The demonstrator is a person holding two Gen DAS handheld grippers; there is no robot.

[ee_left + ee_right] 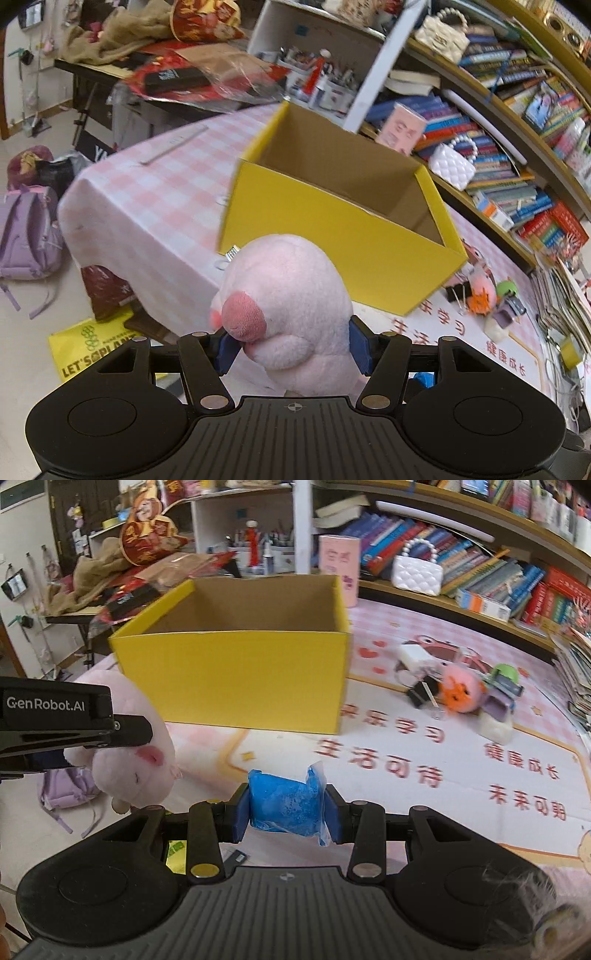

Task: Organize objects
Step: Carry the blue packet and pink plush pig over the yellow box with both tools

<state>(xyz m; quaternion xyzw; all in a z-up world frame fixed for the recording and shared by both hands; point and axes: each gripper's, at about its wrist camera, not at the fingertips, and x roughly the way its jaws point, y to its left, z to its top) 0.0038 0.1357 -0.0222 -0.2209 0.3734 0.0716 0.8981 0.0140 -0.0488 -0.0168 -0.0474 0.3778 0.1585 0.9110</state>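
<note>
Tongs of the left hand [293, 347] are pinched on a pink plush toy [288, 306], whose soft body is pressed between the two blue pads low in the centre of the left wrist view. In the right wrist view the same toy is seen at the left edge, hanging beyond the table edge, with floor below it. The right tongs [287, 818] are closed on a blue packet [286, 801], which fills the gap between the pads at the lower centre.

A yellow box [236, 675] stands open on the table [388, 760], in the upper middle of both views; its inside is seen as bare brown cardboard. Free table surface lies between the box front wall and the packet. To the right of the box a small heap of toys and clips [465, 694] is placed, apart from the box. Behind it bookshelves [498, 572] run along the table's far edge.
</note>
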